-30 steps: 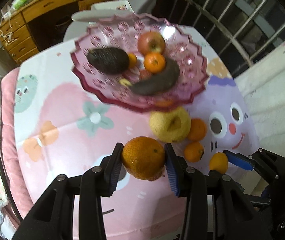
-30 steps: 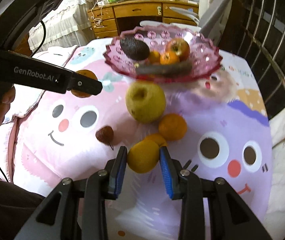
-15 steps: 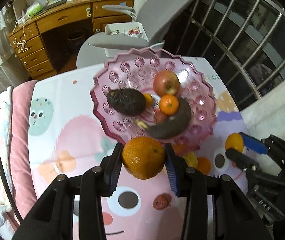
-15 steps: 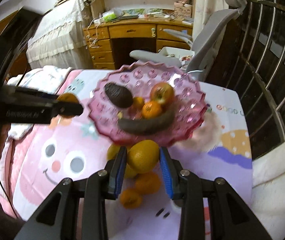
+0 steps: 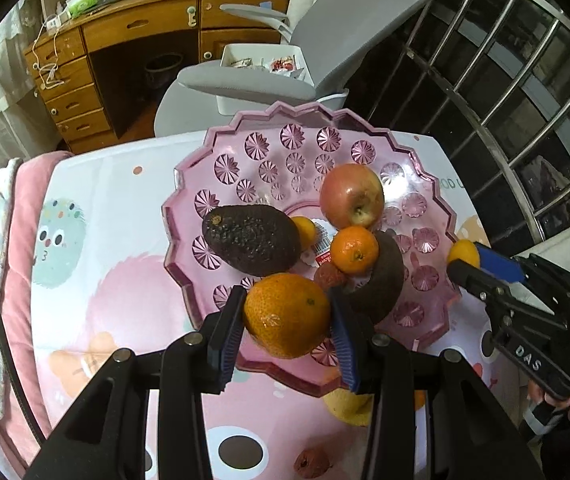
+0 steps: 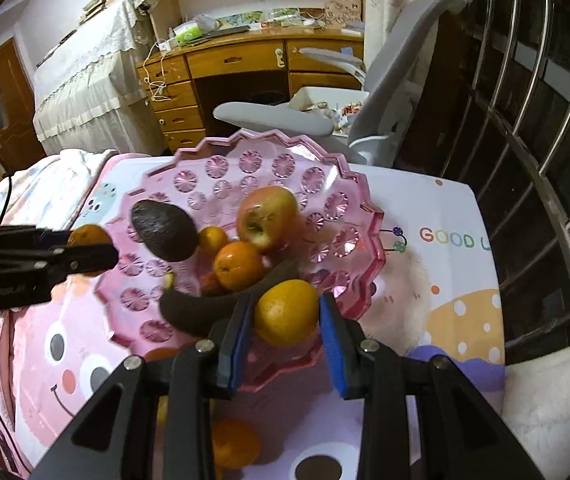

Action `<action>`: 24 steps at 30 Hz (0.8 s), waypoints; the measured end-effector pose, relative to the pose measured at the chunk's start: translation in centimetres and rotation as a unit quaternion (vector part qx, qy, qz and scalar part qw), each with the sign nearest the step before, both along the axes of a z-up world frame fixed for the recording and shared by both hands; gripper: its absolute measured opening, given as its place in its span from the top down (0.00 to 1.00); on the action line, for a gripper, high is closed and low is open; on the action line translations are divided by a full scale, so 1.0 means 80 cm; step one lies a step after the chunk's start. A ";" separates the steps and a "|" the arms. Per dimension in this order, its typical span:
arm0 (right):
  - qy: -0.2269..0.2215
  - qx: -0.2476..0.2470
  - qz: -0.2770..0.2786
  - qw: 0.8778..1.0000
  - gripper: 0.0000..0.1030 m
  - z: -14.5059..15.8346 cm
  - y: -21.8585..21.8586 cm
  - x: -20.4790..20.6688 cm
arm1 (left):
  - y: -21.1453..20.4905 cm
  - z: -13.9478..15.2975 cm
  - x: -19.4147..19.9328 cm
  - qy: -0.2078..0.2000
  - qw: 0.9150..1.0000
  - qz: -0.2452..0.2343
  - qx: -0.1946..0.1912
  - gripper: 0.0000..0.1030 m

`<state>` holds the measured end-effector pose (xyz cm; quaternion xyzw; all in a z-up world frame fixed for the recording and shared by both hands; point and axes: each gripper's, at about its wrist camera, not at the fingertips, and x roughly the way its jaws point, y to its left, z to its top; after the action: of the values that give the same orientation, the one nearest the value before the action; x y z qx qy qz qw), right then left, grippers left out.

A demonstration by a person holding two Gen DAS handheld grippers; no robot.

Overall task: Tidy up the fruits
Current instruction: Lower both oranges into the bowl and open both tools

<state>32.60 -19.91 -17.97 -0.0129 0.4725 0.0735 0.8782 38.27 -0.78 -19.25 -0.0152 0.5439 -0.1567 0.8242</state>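
1. The left gripper is clamped on a large round orange, its black fingers with blue pads pressing both sides, poised over the near rim of the pink cut-glass fruit bowl.
2. The right gripper is closed tight on a smaller yellow-orange citrus fruit, held above the bowl's near right rim. Neither fruit has been let go yet.
3. On the cartoon-print tablecloth near the front edge, below the bowl, some fruit is left: a small red lychee-like fruit, a yellow pear-like fruit partly hidden under the bowl's rim, and at least one orange seen in the right wrist view.
4. Inside the bowl lie a dark curved blackened banana, a small tangerine, a dark bumpy avocado, another small orange fruit behind it, and a red-yellow apple farther back.
5. Judged from this, the sorting is past halfway: several fruits are in, two are about to be dropped, a few wait on the cloth.
6. Beyond the table's far edge stand a grey office chair and a wooden desk.
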 end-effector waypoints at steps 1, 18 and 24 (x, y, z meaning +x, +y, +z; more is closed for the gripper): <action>0.001 0.000 0.000 1.000 0.67 -0.003 -0.003 0.006 | -0.001 -0.002 0.002 0.003 1.000 0.001 -0.003 0.61; -0.002 0.018 -0.042 0.999 0.50 0.011 -0.013 0.003 | 0.006 0.014 -0.022 0.009 1.000 0.004 -0.025 0.40; -0.006 0.014 -0.056 0.998 0.48 0.027 -0.001 -0.032 | 0.023 0.029 -0.059 0.007 0.999 -0.005 -0.034 0.40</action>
<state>30.08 -19.98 -15.81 0.0253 0.4665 0.0306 0.8837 33.52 1.03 -16.92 -0.0410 0.5439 -0.1790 0.8188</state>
